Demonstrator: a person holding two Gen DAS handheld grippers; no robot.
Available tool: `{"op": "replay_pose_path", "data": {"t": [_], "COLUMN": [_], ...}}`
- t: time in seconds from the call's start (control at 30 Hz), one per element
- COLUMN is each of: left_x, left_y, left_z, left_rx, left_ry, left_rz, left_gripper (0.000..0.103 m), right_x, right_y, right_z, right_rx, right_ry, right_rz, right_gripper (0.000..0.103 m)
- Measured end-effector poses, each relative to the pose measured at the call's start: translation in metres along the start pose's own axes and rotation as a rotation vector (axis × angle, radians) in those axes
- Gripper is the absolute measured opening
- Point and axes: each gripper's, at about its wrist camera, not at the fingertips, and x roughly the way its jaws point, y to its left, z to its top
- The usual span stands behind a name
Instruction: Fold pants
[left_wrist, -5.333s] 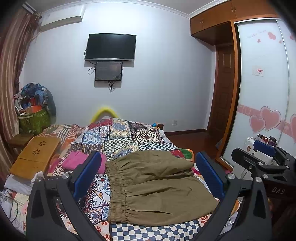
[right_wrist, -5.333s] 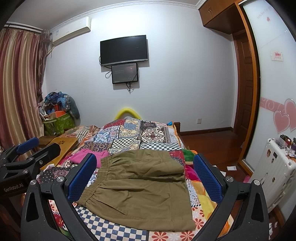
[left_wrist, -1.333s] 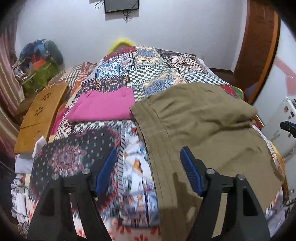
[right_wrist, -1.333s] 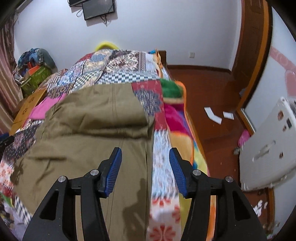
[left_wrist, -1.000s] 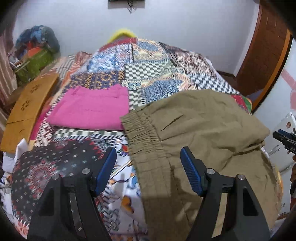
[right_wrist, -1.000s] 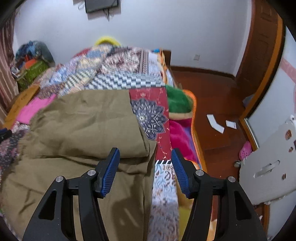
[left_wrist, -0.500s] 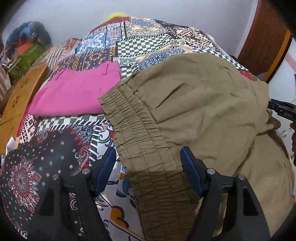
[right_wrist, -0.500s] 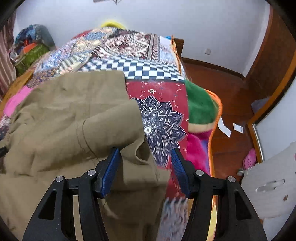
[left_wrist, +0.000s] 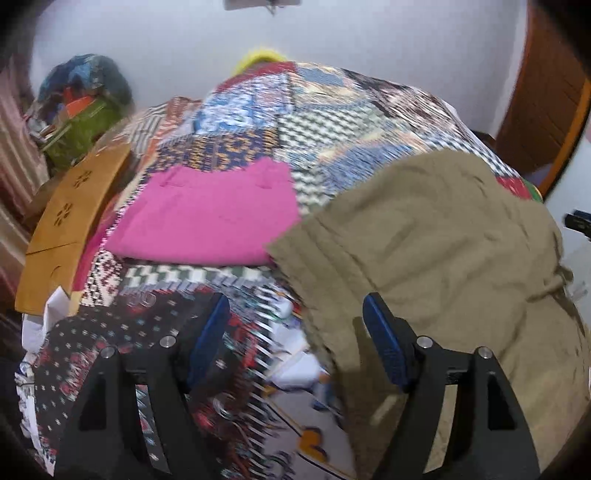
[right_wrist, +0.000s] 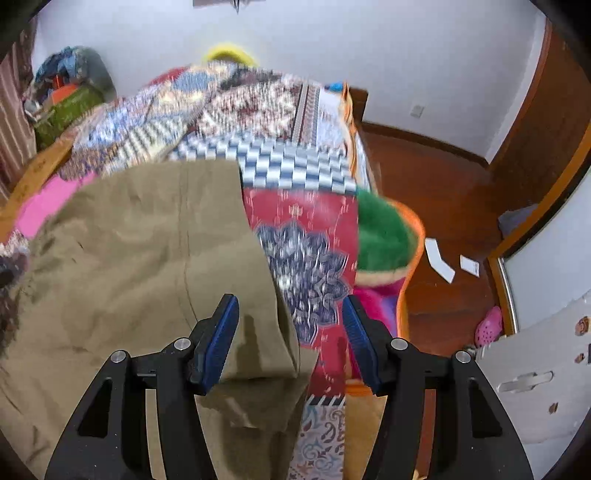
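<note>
Your left gripper (left_wrist: 293, 341) stands with jaws spread, nothing pinched. The olive pants (left_wrist: 436, 236) lie on the bed (left_wrist: 321, 122); their gathered waistband edge runs down between your left jaws, nearer the right-hand pad, and the bulk of the cloth spreads beyond and to the right of that jaw. A folded pink garment (left_wrist: 210, 214) lies ahead of the left-hand jaw, its near corner touching or just under the pants' edge; blur prevents telling which.

Your right gripper (right_wrist: 291, 338) also has its jaws spread, and they have just been opening a little. The folded leg edge of the pants (right_wrist: 147, 251) lies between them, closer to the left-hand pad; neither pad presses on it. Patterned quilt (right_wrist: 306, 258) fills the gap toward the right-hand jaw. A green cushion (right_wrist: 384, 236) sits beyond that jaw at the bed's edge.
</note>
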Motion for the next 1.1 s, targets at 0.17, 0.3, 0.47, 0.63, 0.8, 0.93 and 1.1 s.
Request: {"op": "replay_pose_path", "data": {"t": [0.17, 0.3, 0.47, 0.63, 0.8, 0.93, 1.1], "left_x": [0.012, 0.031, 0.059, 0.078, 0.092, 0.096, 0.099], "left_y": [0.020, 0.020, 0.014, 0.010, 0.013, 0.012, 0.009], "left_z": [0.019, 0.031, 0.036, 0.036, 0.040, 0.038, 0.038], "left_rx": [-0.066, -0.053, -0.013, 0.005, -0.010, -0.003, -0.006], "left_ry": [-0.003, 0.005, 0.048, 0.059, 0.069, 0.065, 0.073], "left_rz": [-0.022, -0.032, -0.064, -0.104, -0.133, -0.148, -0.178], "left_gripper": [0.075, 0.075, 0.075, 0.079, 0.081, 0.080, 0.072], "right_x": [0.011, 0.034, 0.065, 0.100, 0.132, 0.146, 0.148], "right_y": [0.009, 0.025, 0.044, 0.056, 0.064, 0.065, 0.059], "right_z": [0.032, 0.054, 0.081, 0.095, 0.096, 0.093, 0.094], "right_rx": [0.011, -0.020, -0.060, -0.078, -0.108, -0.085, -0.052], "right_ry": [-0.029, -0.014, 0.024, 0.097, 0.172, 0.199, 0.177], "right_rz": [0.017, 0.026, 0.051, 0.102, 0.110, 0.139, 0.175], "right_gripper": [0.063, 0.063, 0.063, 0.063, 0.063, 0.063, 0.063]}}
